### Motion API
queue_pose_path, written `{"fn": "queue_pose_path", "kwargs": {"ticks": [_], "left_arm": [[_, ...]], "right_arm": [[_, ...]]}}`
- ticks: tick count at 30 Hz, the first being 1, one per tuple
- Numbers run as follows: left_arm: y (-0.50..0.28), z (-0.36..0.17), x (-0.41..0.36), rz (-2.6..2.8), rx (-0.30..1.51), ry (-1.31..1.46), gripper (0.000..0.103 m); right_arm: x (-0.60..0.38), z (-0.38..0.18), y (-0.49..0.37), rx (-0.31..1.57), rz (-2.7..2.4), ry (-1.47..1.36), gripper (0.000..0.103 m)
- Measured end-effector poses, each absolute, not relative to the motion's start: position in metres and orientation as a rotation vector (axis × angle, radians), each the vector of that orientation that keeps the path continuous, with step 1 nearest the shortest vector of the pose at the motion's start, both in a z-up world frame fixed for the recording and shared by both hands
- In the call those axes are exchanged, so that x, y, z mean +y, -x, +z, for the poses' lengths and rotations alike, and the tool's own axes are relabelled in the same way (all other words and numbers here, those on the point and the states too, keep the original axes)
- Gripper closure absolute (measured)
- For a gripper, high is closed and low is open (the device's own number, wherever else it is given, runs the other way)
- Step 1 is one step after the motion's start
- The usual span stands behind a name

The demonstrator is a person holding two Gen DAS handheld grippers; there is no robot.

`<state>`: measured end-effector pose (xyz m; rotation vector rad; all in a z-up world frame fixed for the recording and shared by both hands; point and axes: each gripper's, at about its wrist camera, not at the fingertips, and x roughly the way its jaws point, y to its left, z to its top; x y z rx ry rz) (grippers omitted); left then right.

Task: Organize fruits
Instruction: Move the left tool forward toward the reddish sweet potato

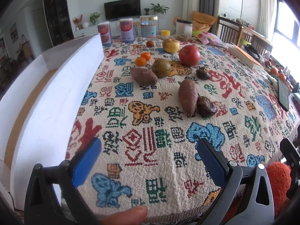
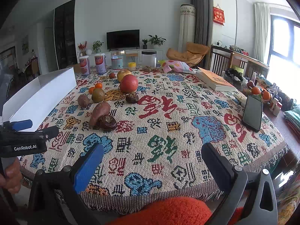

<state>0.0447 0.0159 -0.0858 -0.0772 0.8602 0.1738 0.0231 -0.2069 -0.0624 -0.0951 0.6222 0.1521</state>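
Fruit lies loose in the middle of the patterned tablecloth (image 2: 168,112), nothing yet lifted, and both tools hang empty at the near edge: the left gripper (image 1: 148,161) and the right gripper (image 2: 152,164) each have their blue pads spread wide with only cloth between them. The nearest pieces are a sweet potato (image 1: 188,97) touching a dark wrinkled fruit (image 1: 206,106), so the left tool would do best to come in over the potato's long axis and close across its narrow width, leaving its neighbour undisturbed. The white box (image 1: 56,101) stands just beside the cluster on the left and is probably the destination, though its inside is barely visible. Open cloth lies ahead; a phone (image 2: 253,112) lies near the right edge.
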Motion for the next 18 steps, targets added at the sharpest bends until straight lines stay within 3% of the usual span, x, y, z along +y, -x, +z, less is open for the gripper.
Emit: {"fn": "queue_pose_path", "kwargs": {"ticks": [13, 18], "left_arm": [[-0.071, -0.134, 0.03, 0.165, 1.04, 0.127, 0.001], [-0.067, -0.134, 0.029, 0.173, 1.03, 0.112, 0.001]], "right_arm": [[-0.206, -0.065, -0.026, 0.629, 0.159, 0.09, 0.0], [-0.208, -0.065, -0.025, 0.633, 0.162, 0.084, 0.0]]}}
